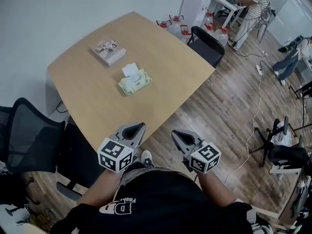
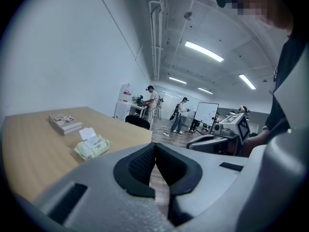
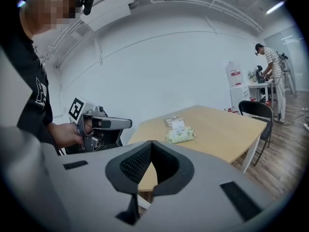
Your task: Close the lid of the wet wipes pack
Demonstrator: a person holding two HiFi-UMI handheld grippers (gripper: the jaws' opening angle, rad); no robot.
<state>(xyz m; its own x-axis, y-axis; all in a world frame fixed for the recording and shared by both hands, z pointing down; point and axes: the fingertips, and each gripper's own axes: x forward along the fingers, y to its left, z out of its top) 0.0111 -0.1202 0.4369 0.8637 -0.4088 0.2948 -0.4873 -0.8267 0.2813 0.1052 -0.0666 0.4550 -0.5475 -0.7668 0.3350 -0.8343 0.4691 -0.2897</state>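
Head view: left claw point(image 1: 141, 126), right claw point(image 1: 174, 133) clenched, empty; book point(image 1: 108, 51) near wipes pack point(image 1: 135, 81).

surface: light wooden tabletop point(image 1: 87, 101), rounded corners | about the middle: pale green wet wipes pack point(image 1: 135, 81), its white lid point(image 1: 130, 69) open | near the edge along the wall: book point(image 1: 108, 51), lying flat, apart from the pack

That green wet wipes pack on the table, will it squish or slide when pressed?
The wet wipes pack looks like a soft, wrinkled pouch, so it will probably give under pressure. It lies flat on the table, so tipping seems unlikely, though it may slide. Its open lid is likely a stiff flap.
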